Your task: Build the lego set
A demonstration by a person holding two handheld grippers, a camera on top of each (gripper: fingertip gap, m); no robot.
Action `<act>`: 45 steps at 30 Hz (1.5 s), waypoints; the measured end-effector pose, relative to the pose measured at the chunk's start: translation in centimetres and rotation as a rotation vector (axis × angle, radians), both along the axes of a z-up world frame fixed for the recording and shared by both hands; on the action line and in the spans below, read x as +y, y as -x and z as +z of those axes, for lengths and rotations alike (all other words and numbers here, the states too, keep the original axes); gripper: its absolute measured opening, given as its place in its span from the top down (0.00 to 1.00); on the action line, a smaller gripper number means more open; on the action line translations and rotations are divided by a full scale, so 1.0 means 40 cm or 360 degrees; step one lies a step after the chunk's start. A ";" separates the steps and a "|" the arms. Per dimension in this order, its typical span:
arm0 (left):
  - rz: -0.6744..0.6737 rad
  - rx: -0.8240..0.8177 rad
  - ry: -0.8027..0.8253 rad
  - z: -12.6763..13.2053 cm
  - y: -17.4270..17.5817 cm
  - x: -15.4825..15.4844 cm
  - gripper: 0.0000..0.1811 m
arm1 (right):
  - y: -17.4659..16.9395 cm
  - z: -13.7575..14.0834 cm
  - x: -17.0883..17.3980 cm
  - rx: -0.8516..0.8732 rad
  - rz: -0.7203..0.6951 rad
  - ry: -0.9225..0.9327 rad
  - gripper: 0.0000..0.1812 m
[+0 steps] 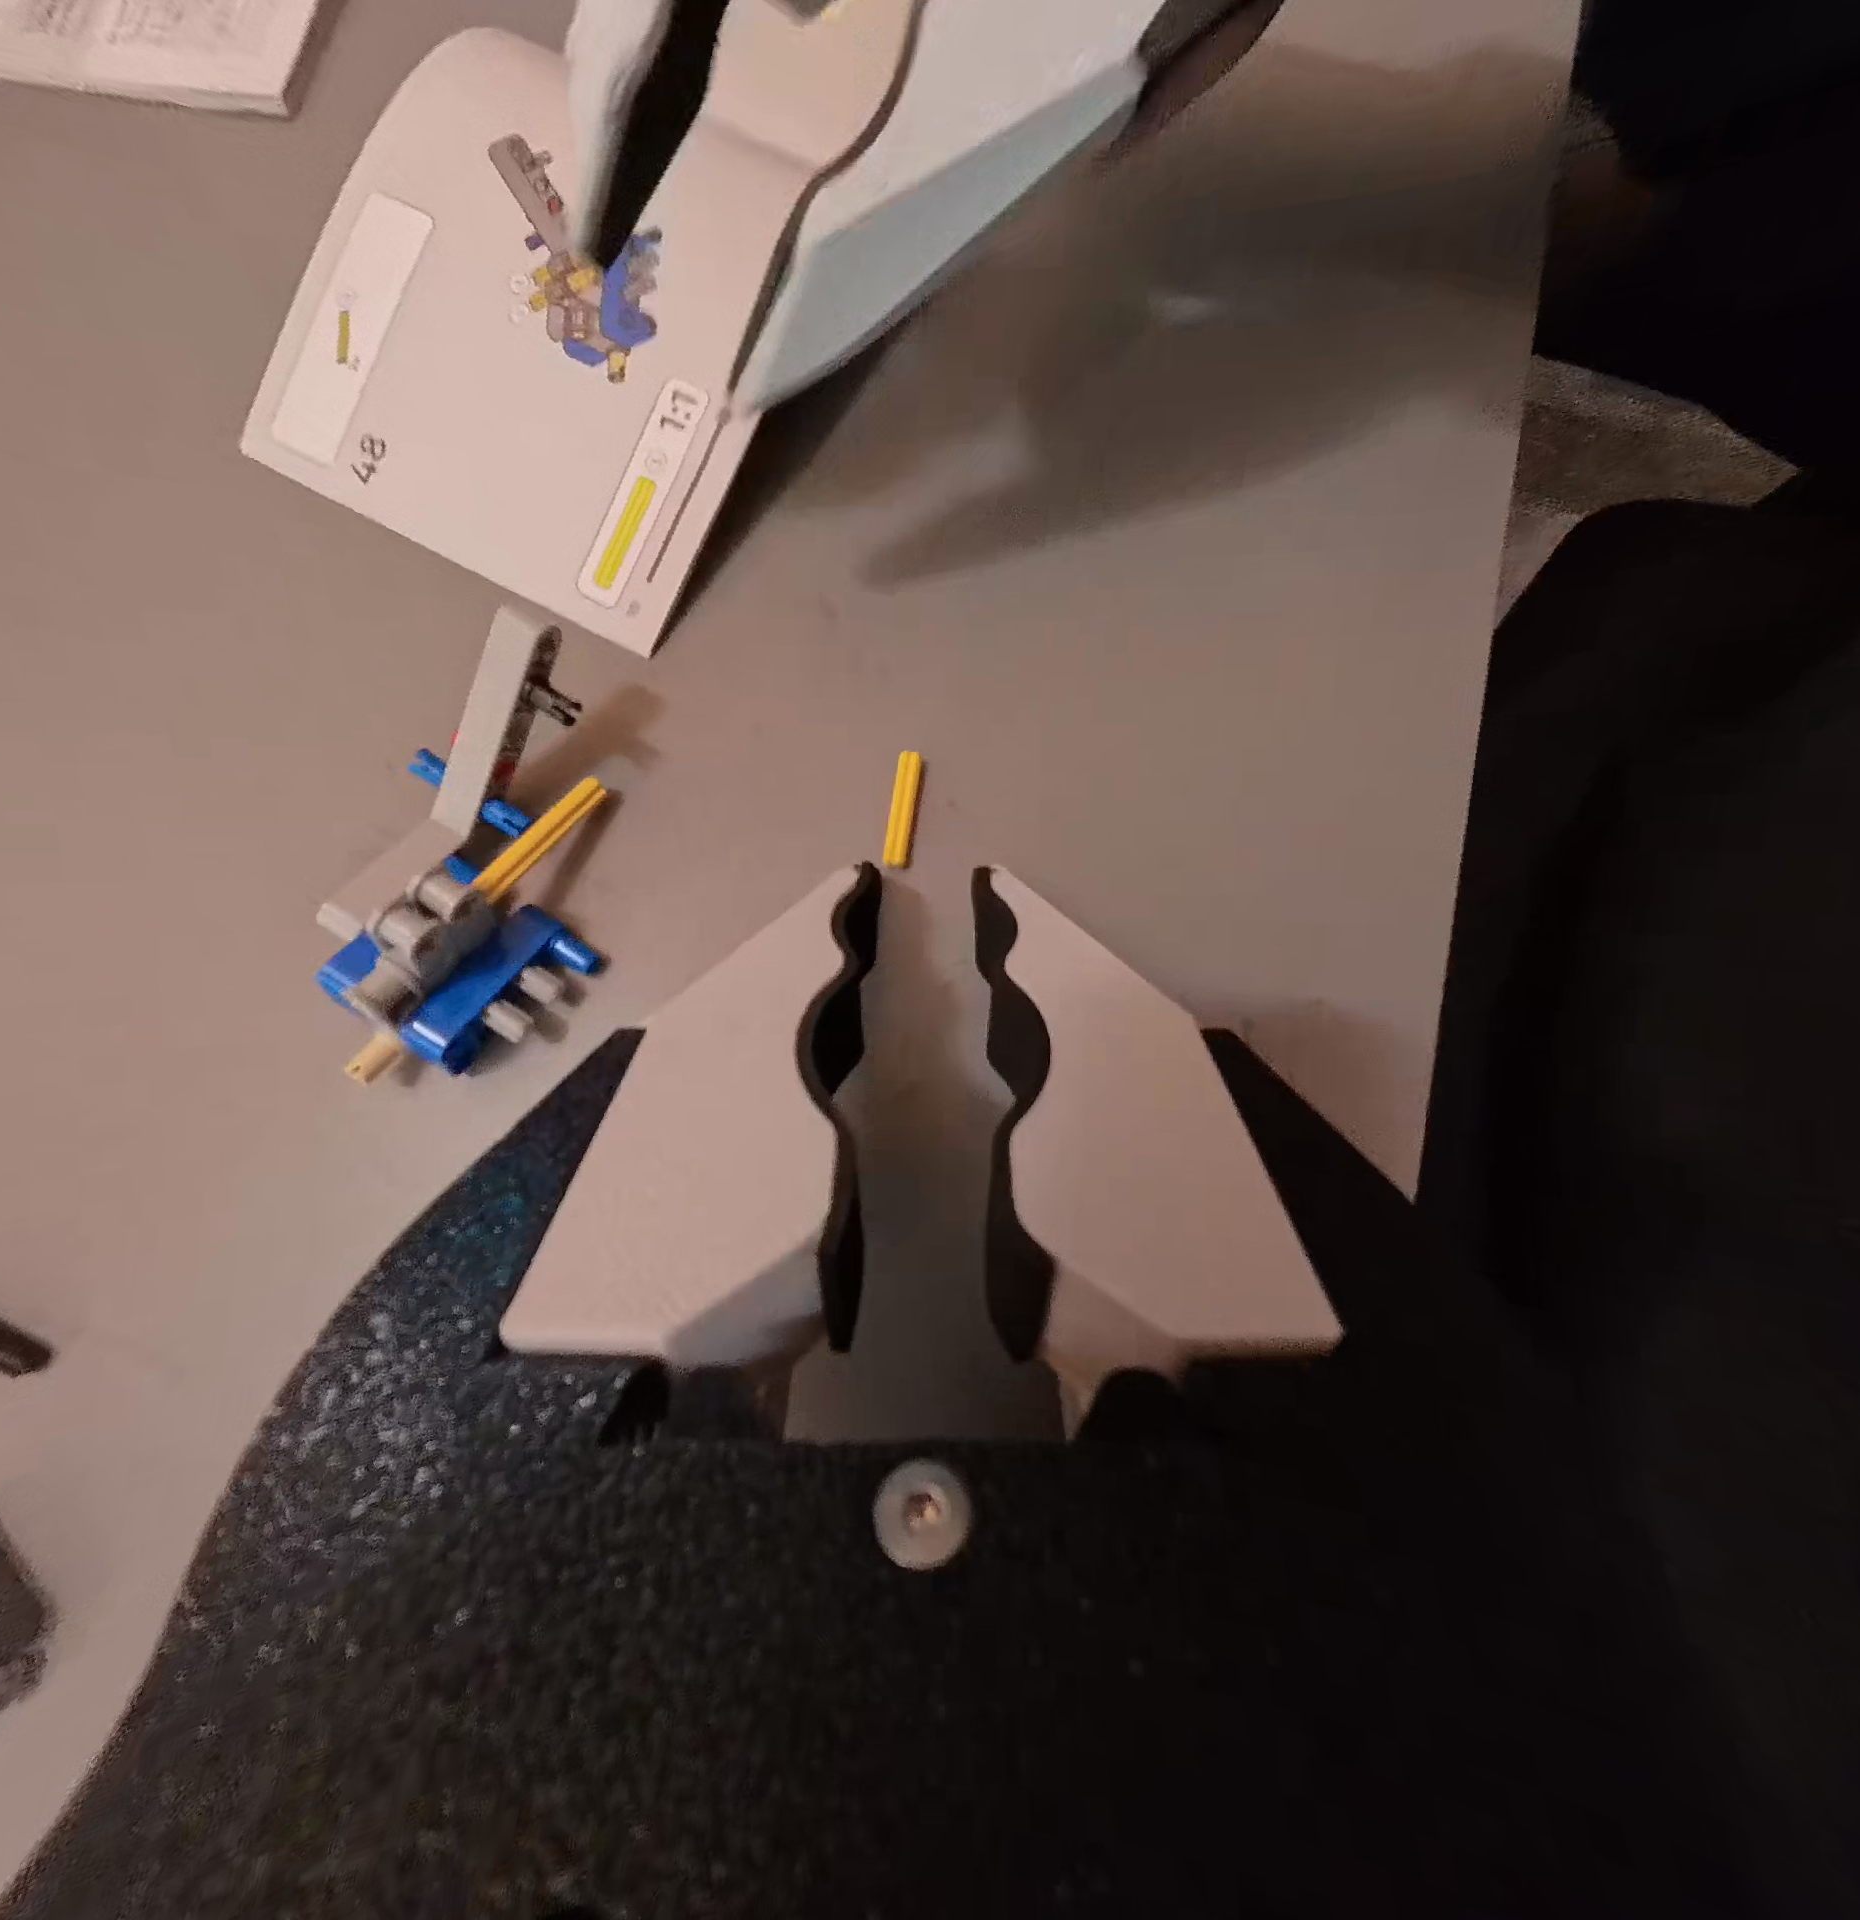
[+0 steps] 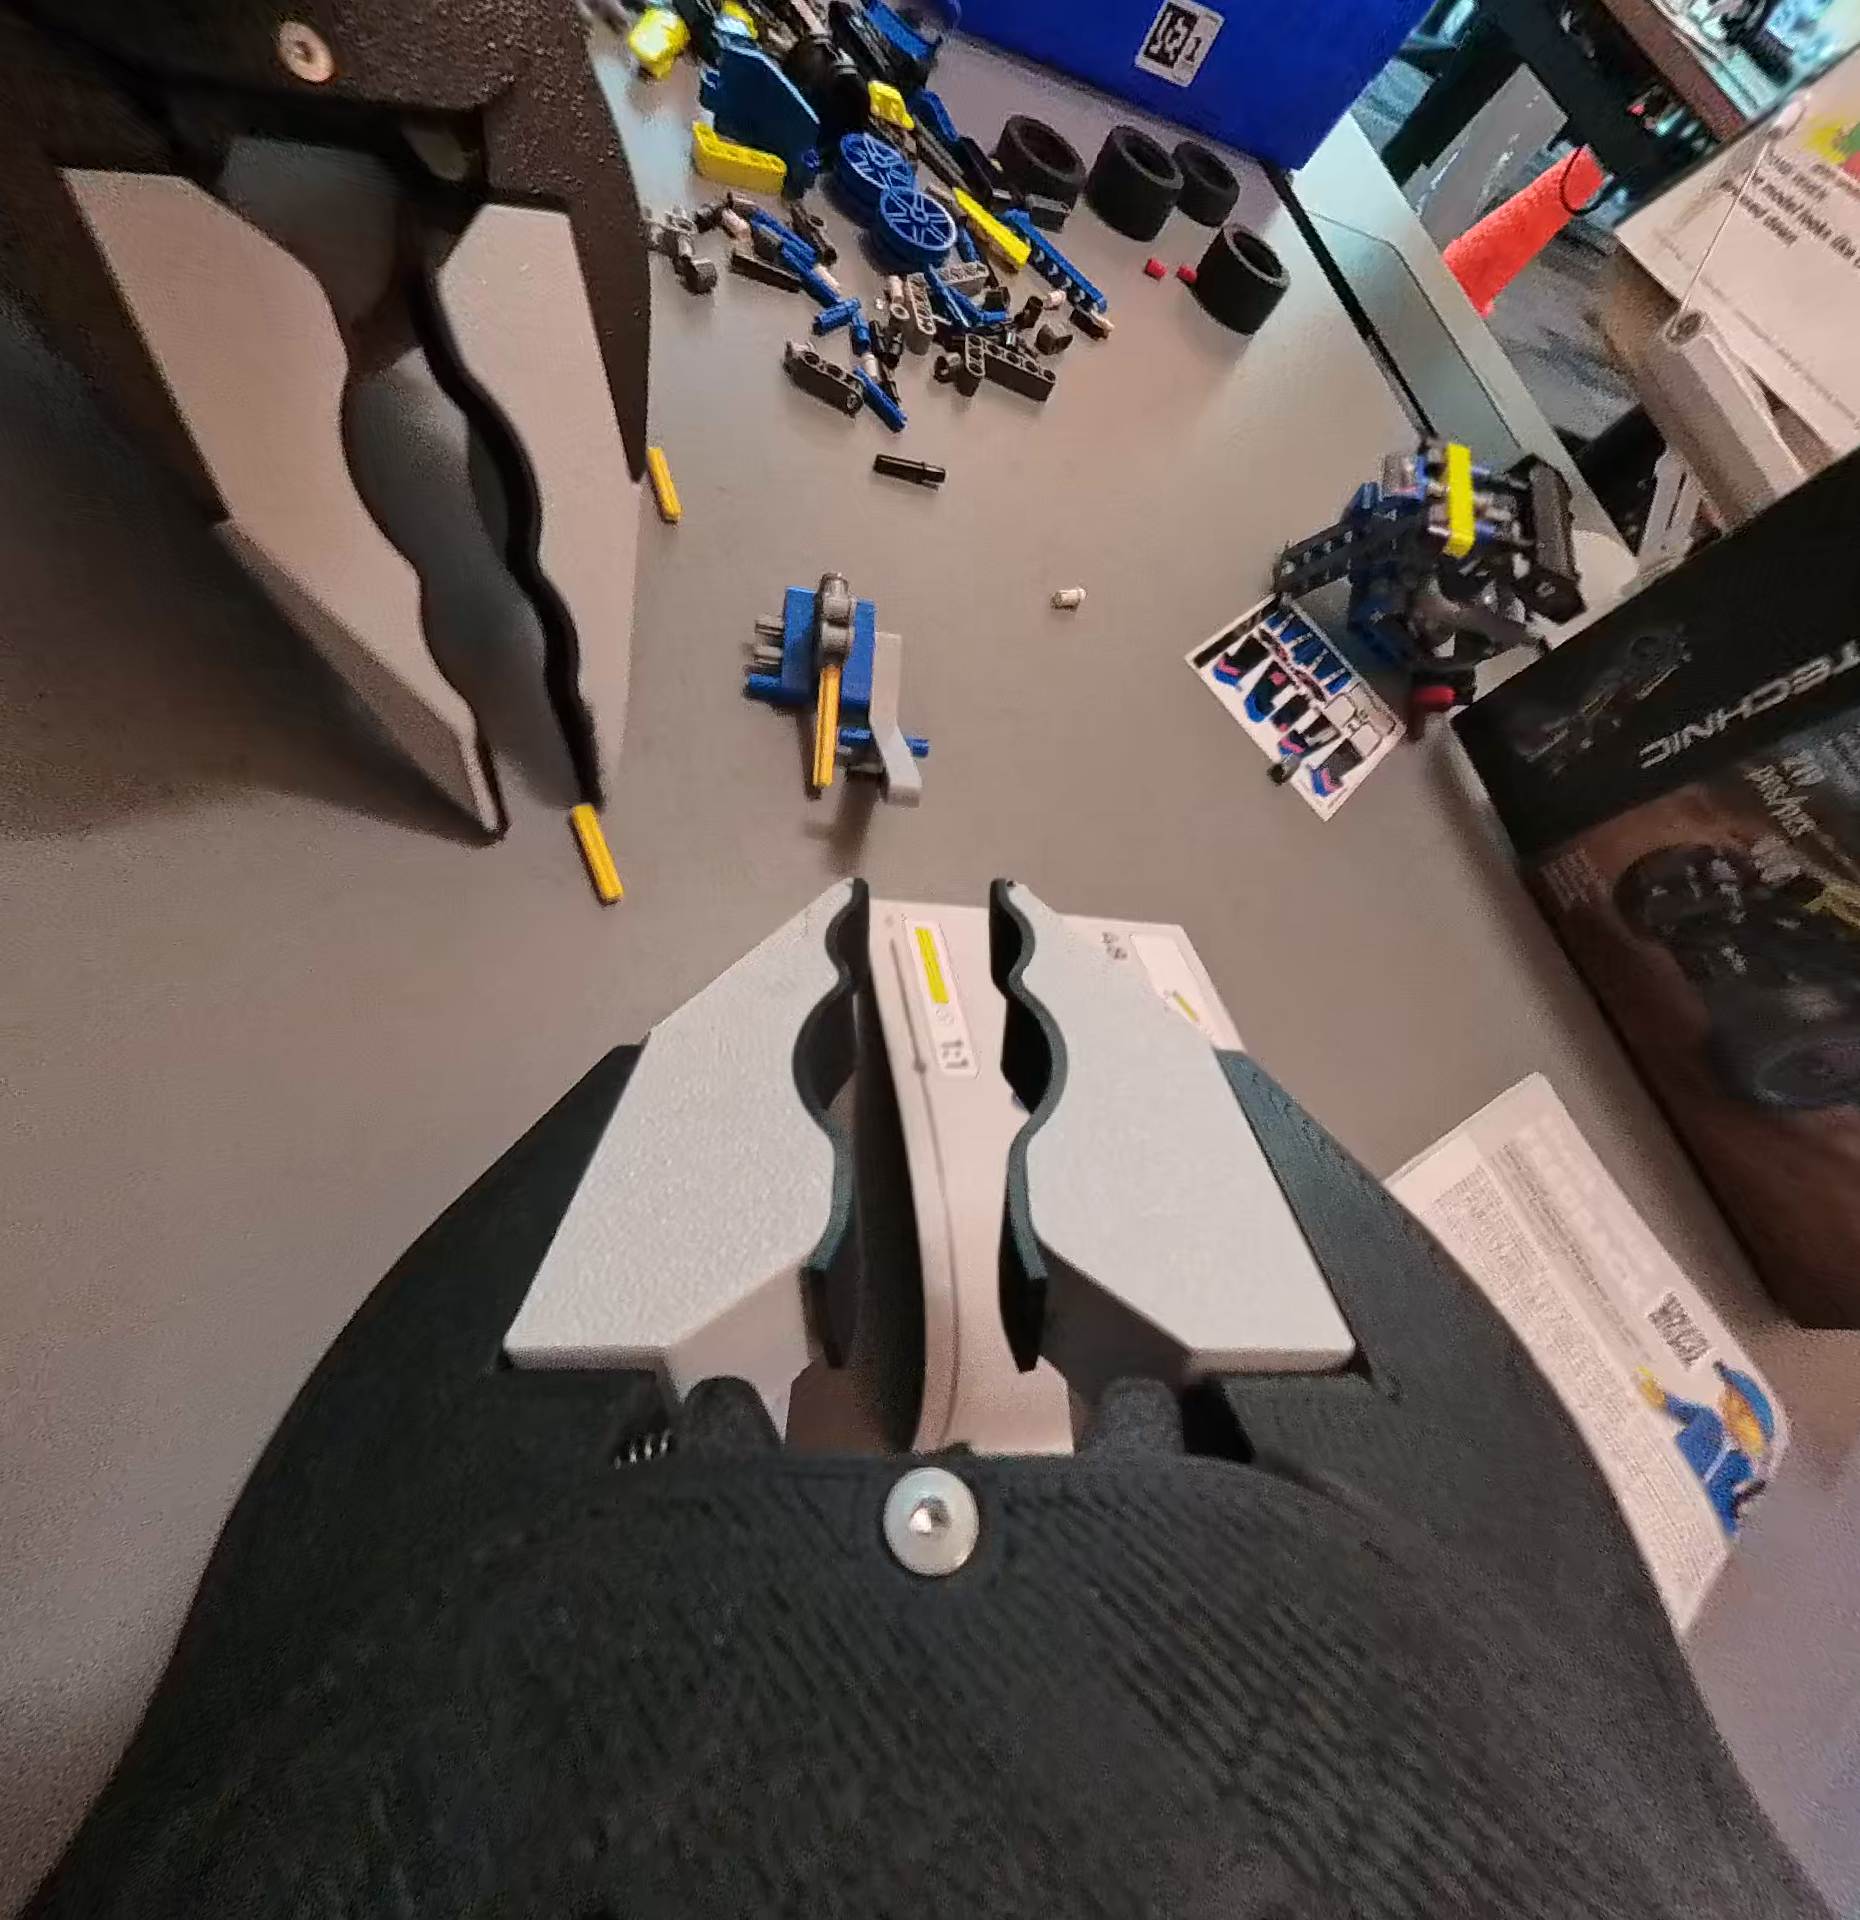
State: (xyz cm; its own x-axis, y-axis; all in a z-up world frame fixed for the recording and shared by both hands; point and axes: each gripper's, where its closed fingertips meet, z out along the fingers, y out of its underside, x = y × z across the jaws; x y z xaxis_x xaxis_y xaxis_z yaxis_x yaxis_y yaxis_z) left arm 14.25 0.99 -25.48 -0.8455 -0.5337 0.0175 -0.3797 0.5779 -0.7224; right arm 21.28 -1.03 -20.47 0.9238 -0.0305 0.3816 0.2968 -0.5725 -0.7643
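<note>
Lying on a grey table (image 2: 1009,520) amid scattered bricks (image 2: 905,260), both tools (image 1: 924,873) (image 2: 928,888) gape slightly, empty.

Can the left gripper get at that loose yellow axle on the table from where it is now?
Probably yes. The left gripper is open and the yellow axle lies just beyond its fingertips on bare table, nothing between them; the small blue assembly sits well aside.
</note>
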 end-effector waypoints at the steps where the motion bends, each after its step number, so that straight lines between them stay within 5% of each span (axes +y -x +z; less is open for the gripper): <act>1: 0.0003 -0.0010 -0.0005 -0.001 -0.003 -0.004 0.92 | -0.009 -0.002 0.013 -0.0041 -0.0018 0.0017 0.88; 15: -0.0064 -0.0134 -0.0051 -0.002 -0.008 -0.015 0.99 | -0.003 0.010 0.113 0.0140 0.0328 -0.0069 0.85; 23: 0.0325 -0.0085 -0.0039 -0.003 -0.038 0.099 1.00 | 0.015 -0.051 0.157 0.0094 0.0353 0.0060 0.83; 40: 0.0420 -0.0151 -0.0100 -0.003 -0.044 0.130 0.99 | 0.030 -0.079 0.208 0.0214 0.0364 0.0033 0.95; 45: 0.0713 -0.0115 0.0204 0.046 -0.066 0.180 1.00 | 0.027 -0.076 0.213 0.0229 0.0379 0.0034 0.93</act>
State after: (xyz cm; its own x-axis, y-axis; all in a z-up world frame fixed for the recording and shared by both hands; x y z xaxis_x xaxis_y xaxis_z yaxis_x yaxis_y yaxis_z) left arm 16.89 8.19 -23.65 -0.5340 -0.8436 0.0564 -0.5174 0.2733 -0.8110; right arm 20.19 7.47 -23.50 0.9489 0.2005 0.2438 0.3138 -0.5160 -0.7970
